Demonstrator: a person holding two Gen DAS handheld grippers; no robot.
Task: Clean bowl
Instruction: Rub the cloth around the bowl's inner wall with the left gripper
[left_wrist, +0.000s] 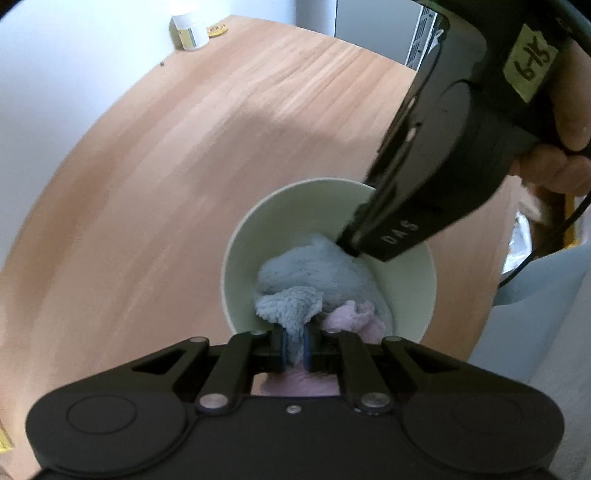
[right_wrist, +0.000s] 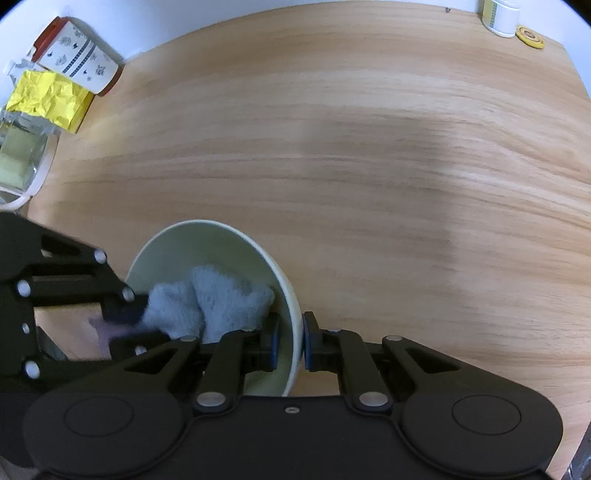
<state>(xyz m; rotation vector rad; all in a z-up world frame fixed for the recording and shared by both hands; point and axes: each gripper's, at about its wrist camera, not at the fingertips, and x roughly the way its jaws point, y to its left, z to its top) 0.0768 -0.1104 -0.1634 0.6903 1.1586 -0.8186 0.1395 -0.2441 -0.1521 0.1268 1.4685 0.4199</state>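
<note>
A pale green bowl (left_wrist: 258, 229) stands on the wooden table (left_wrist: 184, 147), tilted toward me. My left gripper (left_wrist: 294, 347) is shut on a grey-blue and pink cloth (left_wrist: 310, 280) that is bunched inside the bowl. My right gripper (right_wrist: 289, 345) is shut on the bowl's rim (right_wrist: 293, 332), one finger inside and one outside. In the right wrist view the bowl (right_wrist: 192, 243) holds the cloth (right_wrist: 218, 299), and the left gripper (right_wrist: 125, 317) reaches in from the left. In the left wrist view the right gripper's body (left_wrist: 443, 155) comes in from the upper right.
A white jar (left_wrist: 190, 31) and a yellow disc (left_wrist: 217, 30) stand at the table's far edge. In the right wrist view a patterned canister (right_wrist: 81, 59), a yellow packet (right_wrist: 48, 99) and a clear jug (right_wrist: 22, 155) sit at the left edge.
</note>
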